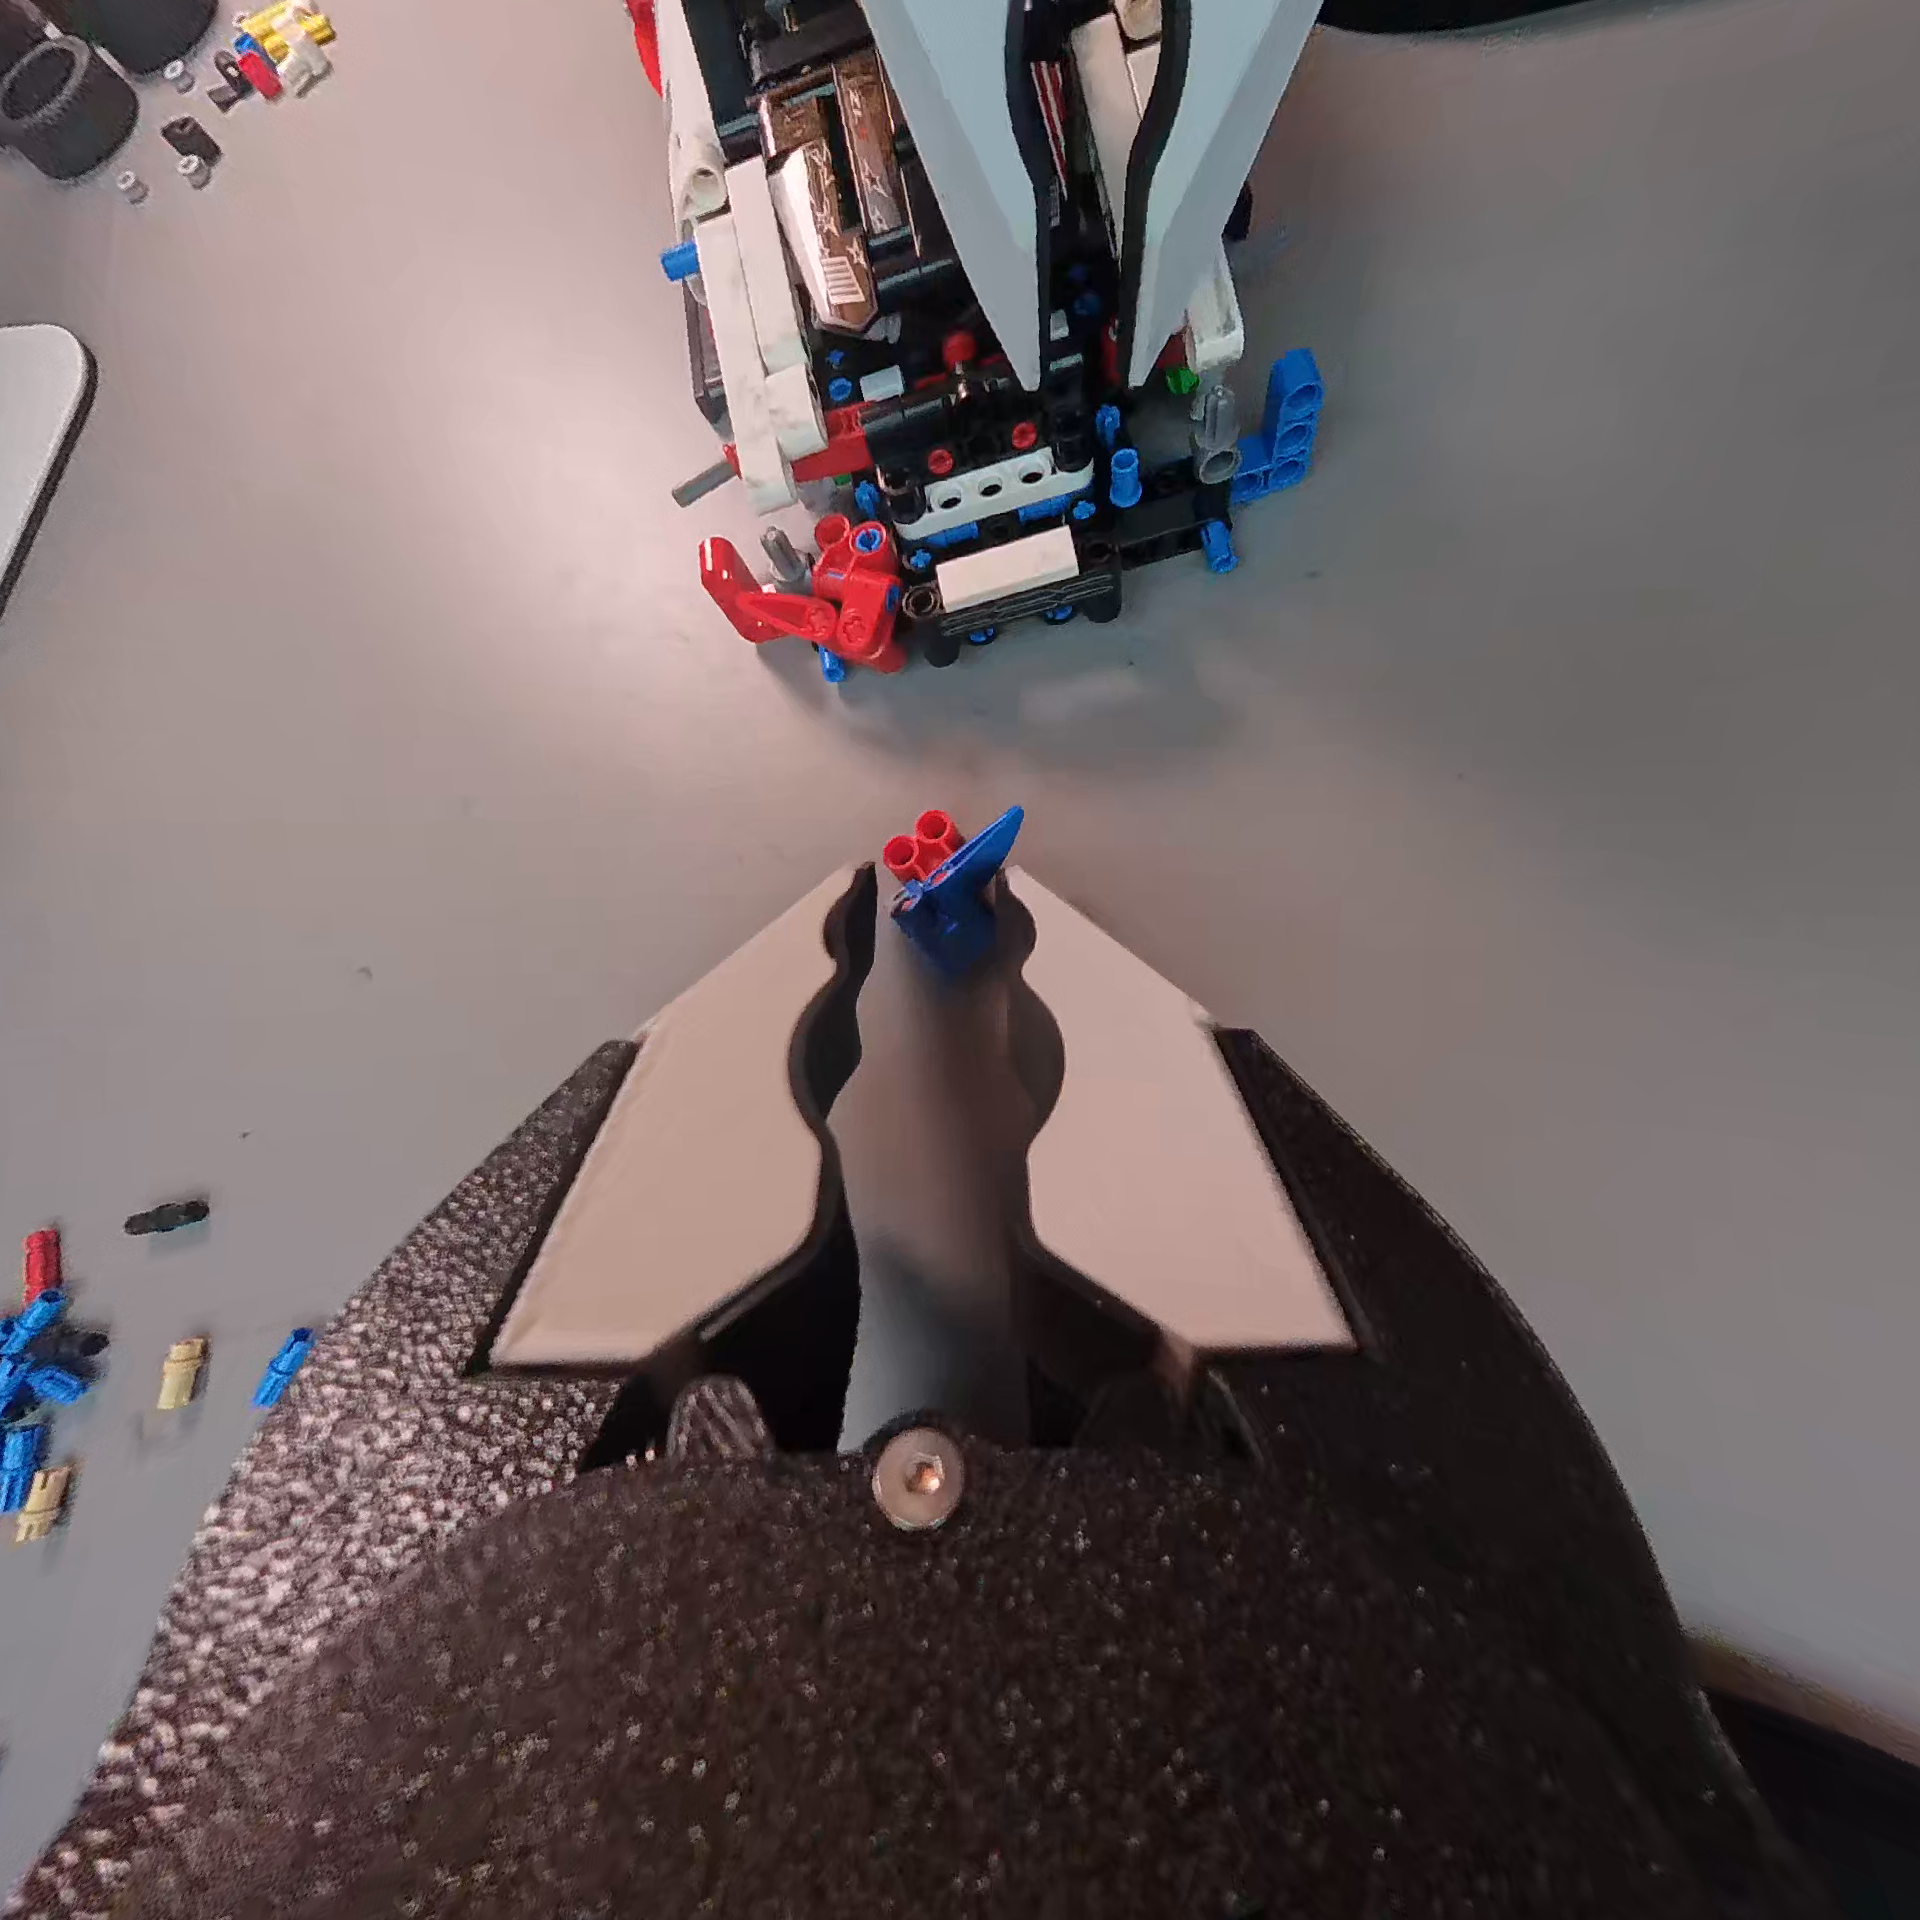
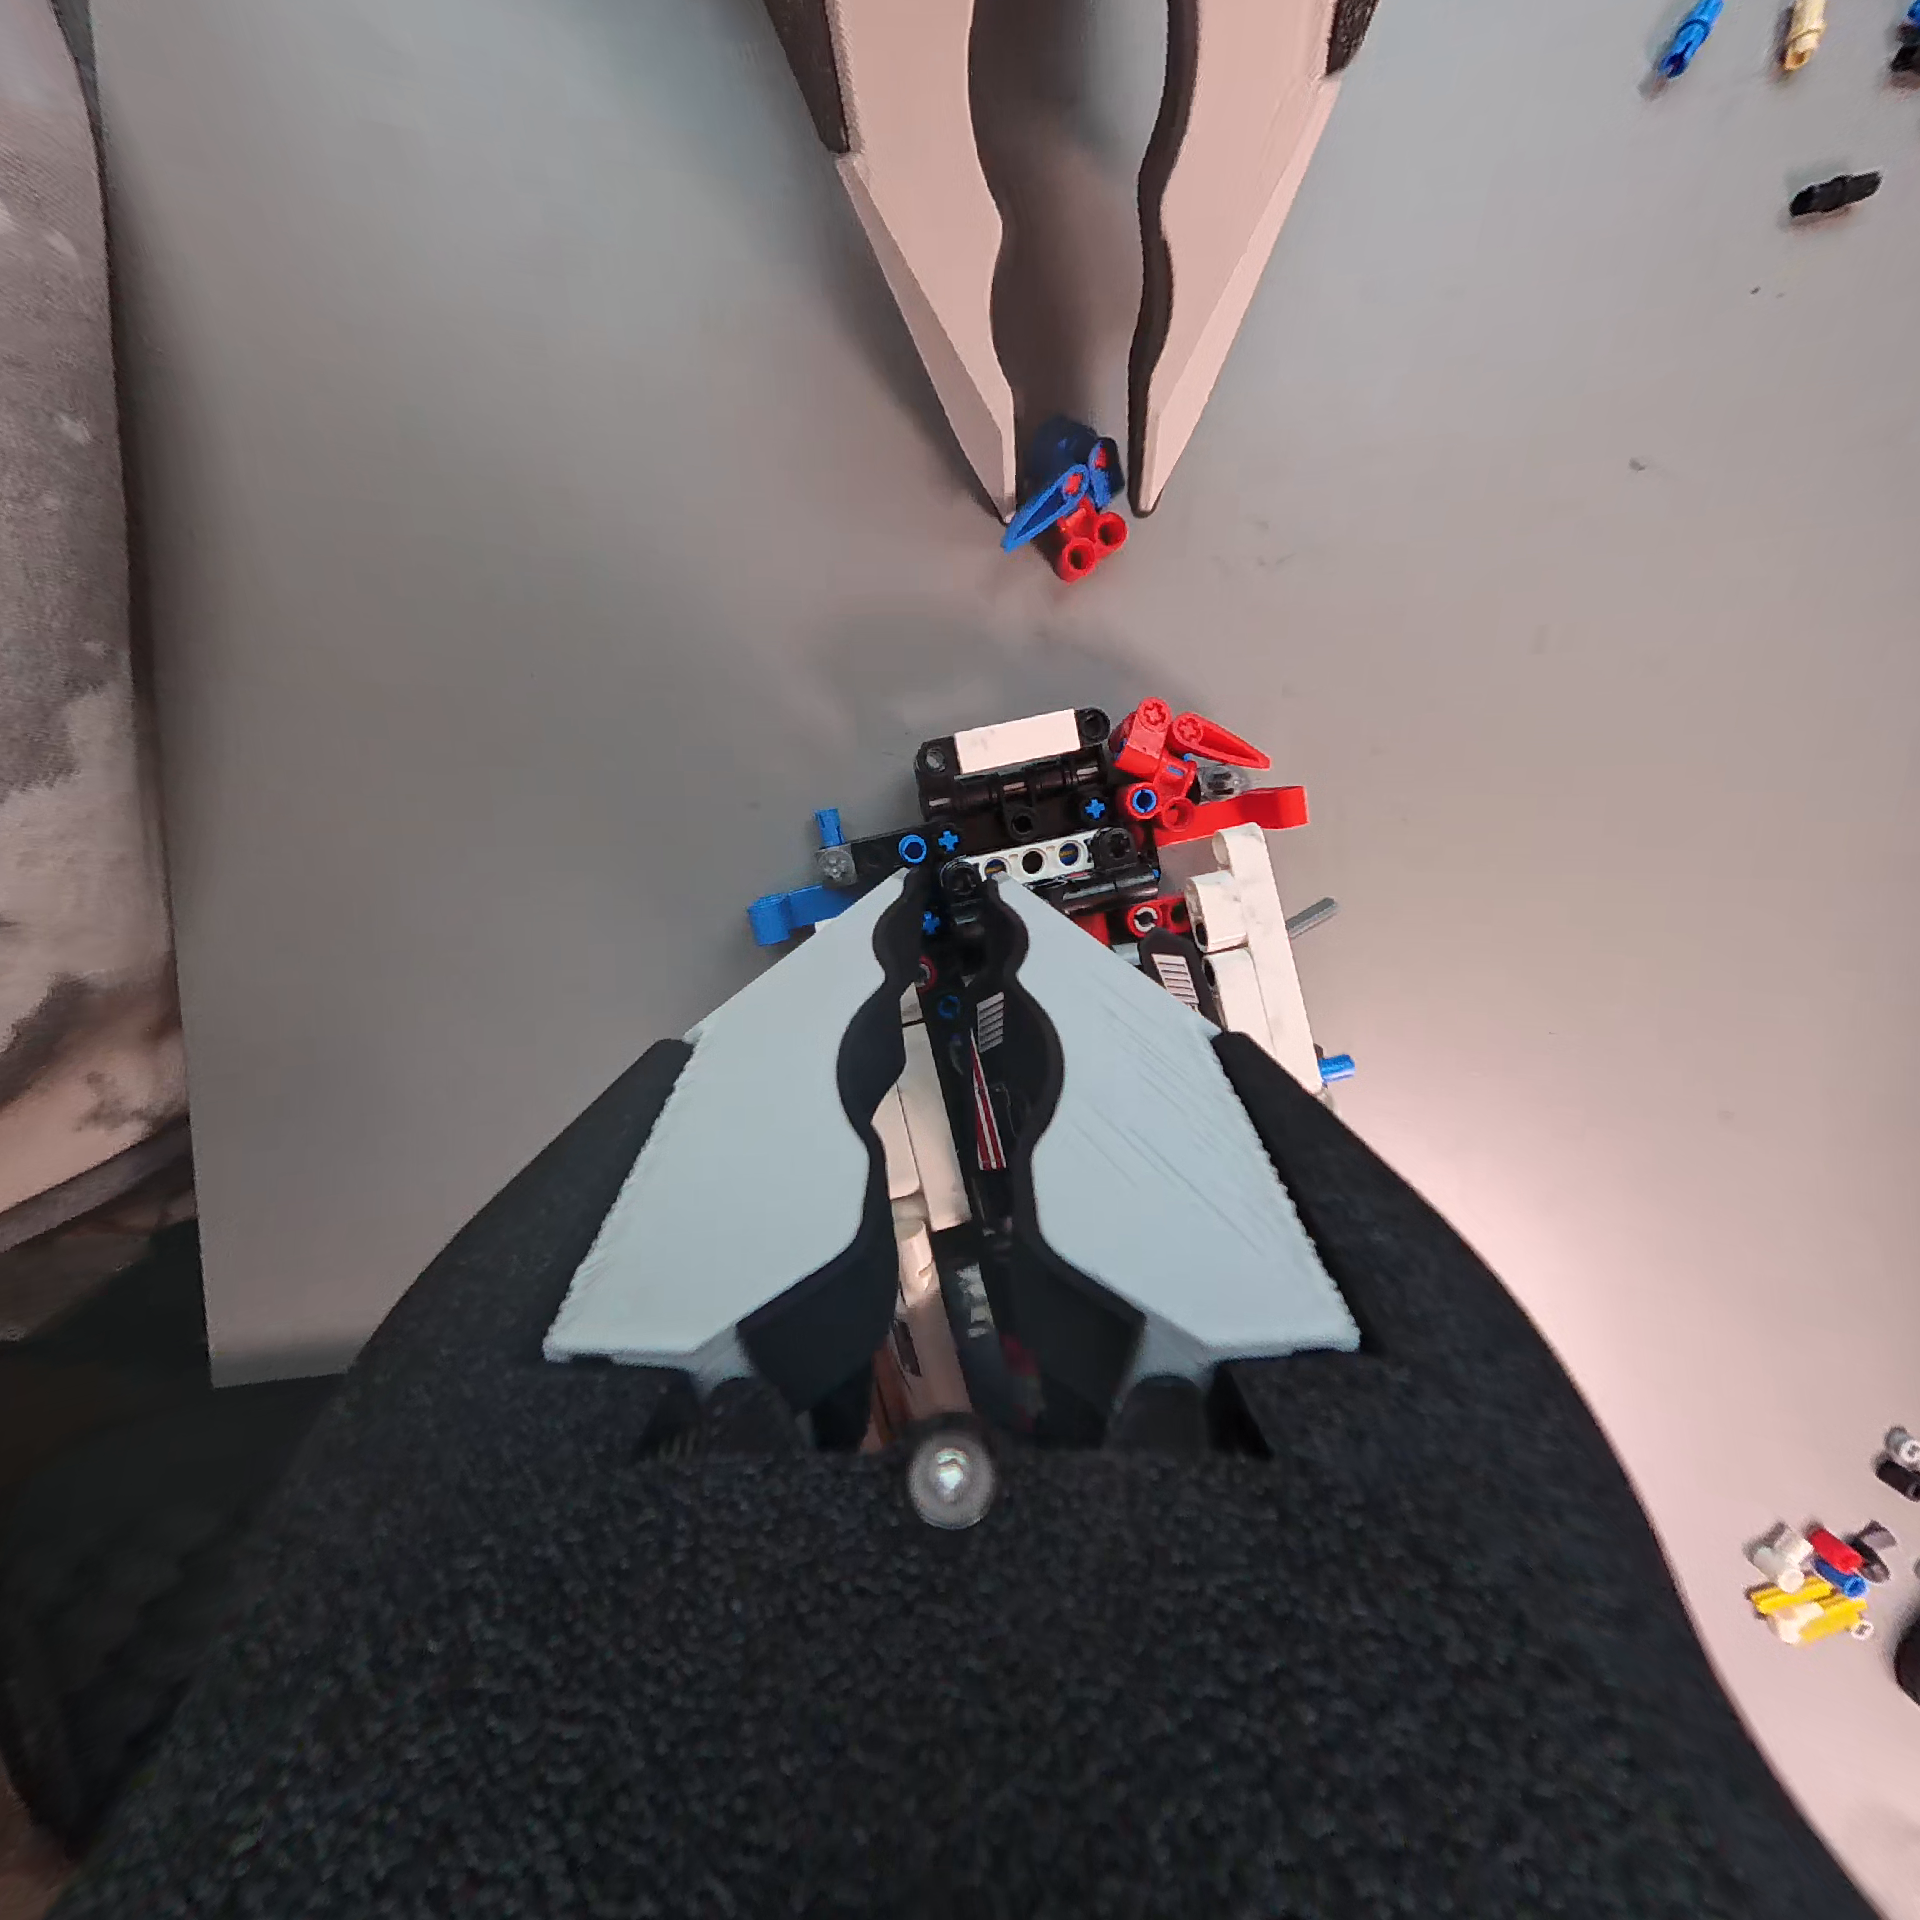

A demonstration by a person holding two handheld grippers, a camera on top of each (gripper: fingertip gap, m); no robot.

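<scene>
Between the left gripper (image 1: 940, 883) tips sits a clamped blue-and-red piece (image 1: 951, 883); right gripper (image 2: 961, 894) clamps the model (image 2: 1049, 821).

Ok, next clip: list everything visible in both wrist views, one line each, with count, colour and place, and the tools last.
table: one, grey, under everything.
brick vehicle model: one, black, white, red and blue, centre of table, under the right tool.
small brick assembly: one, blue and red, between the left tool's tips.
loose pins: several, blue, tan, red and black, table edge left of the left tool.
small parts pile: one cluster, yellow, white, red, blue, black, near the right tool.
black tyres: at least one, top-left corner of the left view.
left tool: one, pale fingers, shut on the small brick assembly.
right tool: one, pale fingers, closed around the model's upper part.
</scene>
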